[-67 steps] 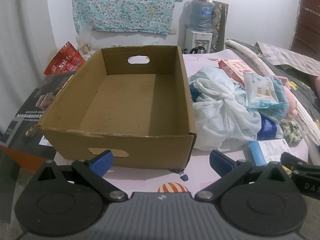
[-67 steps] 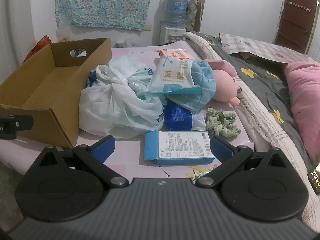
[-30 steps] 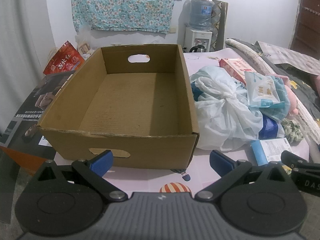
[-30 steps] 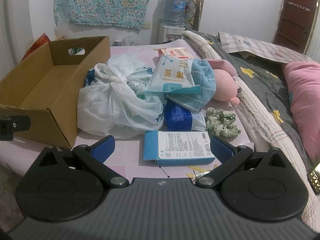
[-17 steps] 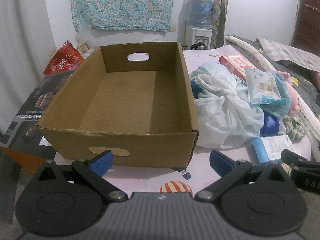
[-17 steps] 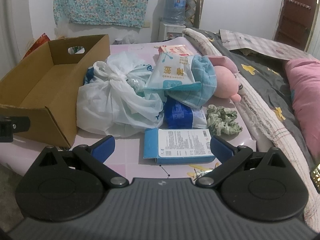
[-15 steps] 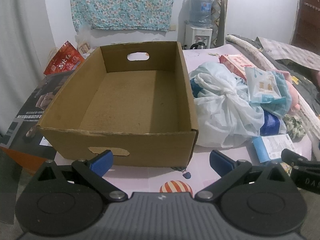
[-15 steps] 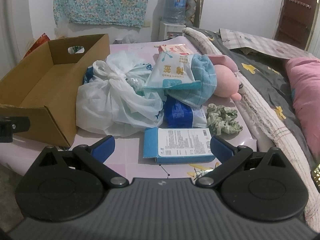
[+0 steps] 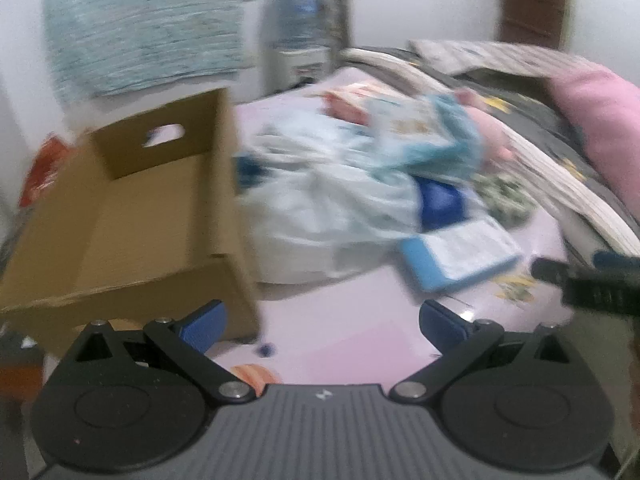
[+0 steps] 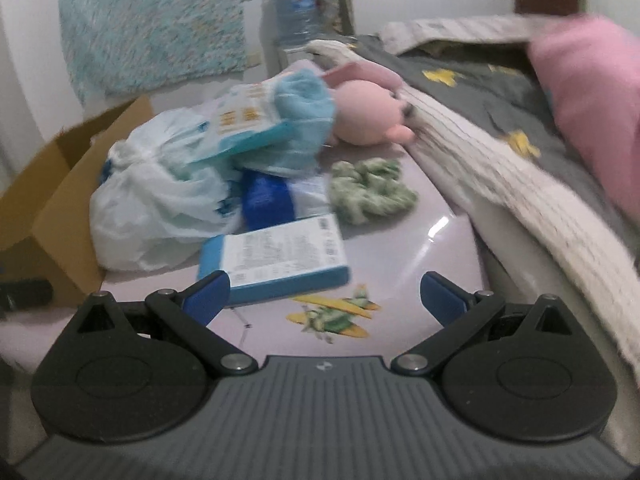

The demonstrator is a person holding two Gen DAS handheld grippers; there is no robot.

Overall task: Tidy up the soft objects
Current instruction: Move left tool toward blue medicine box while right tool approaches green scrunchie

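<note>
Here: 1 cardboard box (image 9: 132, 216), 1 white bag (image 10: 160, 200), 1 scrunchie (image 10: 370, 190); both grippers' fingers spread, empty.

Left gripper (image 9: 322, 326), right gripper (image 10: 325, 296): fingers spread, empty.

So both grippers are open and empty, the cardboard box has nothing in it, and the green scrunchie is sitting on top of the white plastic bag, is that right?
Not quite. In the right wrist view the green scrunchie lies on the pink table surface, right of the pile and apart from the white plastic bag. The rest holds: left gripper and right gripper are open and empty, and the cardboard box has nothing inside.
</note>
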